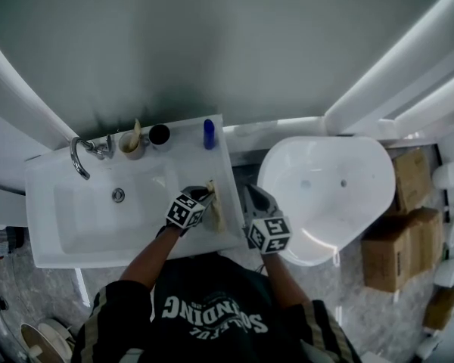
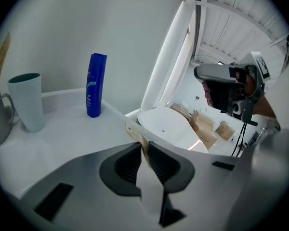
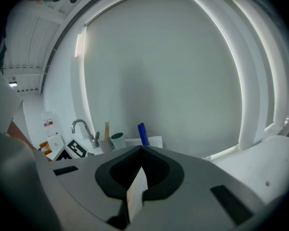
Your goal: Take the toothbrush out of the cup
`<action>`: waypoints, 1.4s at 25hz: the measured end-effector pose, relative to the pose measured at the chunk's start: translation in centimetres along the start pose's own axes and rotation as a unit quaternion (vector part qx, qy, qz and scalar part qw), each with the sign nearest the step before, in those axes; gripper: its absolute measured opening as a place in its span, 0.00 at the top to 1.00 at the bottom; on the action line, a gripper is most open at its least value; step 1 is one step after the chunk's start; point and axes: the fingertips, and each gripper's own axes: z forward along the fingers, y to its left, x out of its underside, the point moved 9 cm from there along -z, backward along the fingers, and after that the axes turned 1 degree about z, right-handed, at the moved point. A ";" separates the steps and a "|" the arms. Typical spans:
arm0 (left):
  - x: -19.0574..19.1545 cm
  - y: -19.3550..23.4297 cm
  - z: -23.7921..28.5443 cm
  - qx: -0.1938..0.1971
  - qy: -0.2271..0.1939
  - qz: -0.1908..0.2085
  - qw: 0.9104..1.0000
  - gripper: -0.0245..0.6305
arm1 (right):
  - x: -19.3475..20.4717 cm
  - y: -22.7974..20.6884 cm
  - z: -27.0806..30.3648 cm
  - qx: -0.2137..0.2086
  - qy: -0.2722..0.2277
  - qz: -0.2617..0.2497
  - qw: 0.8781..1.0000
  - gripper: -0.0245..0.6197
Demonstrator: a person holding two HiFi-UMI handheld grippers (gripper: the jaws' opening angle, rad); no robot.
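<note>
1. The left gripper [image 2: 144, 144] is clamping its jaws on the thin handle of the wooden toothbrush [image 2: 134, 130]. The brush is already out of the cup and is lying along the right edge of the sink counter [image 1: 200, 165]. I cannot tell whether it is touching the surface.
2. The right gripper [image 3: 142, 149] is hovering just beside it, past the counter's edge, with its jaws pressed together on nothing.
3. The pinch is sitting on a narrow, smooth handle, so I judge the brush could pivot or slip if the jaws loosen too early.
4. If it is released this close to the edge, it could roll off into the gap toward the white basin [image 1: 325, 195].
5. The grey mug [image 1: 132, 145] is holding another wooden stick. It, the white cup [image 2: 26, 102] and the blue bottle [image 2: 96, 84] are standing well apart at the back, so a knock is looking unlikely.
</note>
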 end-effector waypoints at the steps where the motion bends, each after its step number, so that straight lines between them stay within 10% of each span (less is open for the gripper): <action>1: 0.2 -0.1 0.5 0.003 0.006 0.000 1.000 0.91 | 0.0 -0.1 0.0 0.001 0.001 0.000 1.000 0.97; 13: 1.6 -0.2 2.1 -0.051 0.053 0.012 0.997 0.82 | 0.6 -0.2 -0.1 -0.002 0.011 0.001 1.000 0.97; 20: 1.0 0.2 0.9 -0.070 0.024 -0.005 0.997 0.65 | 0.4 0.3 0.6 -0.020 0.010 -0.002 1.000 0.97; 35: 0.2 1.1 -4.9 -0.121 -0.044 0.004 0.992 0.66 | -1.4 2.7 3.1 -0.076 0.005 -0.028 0.997 0.97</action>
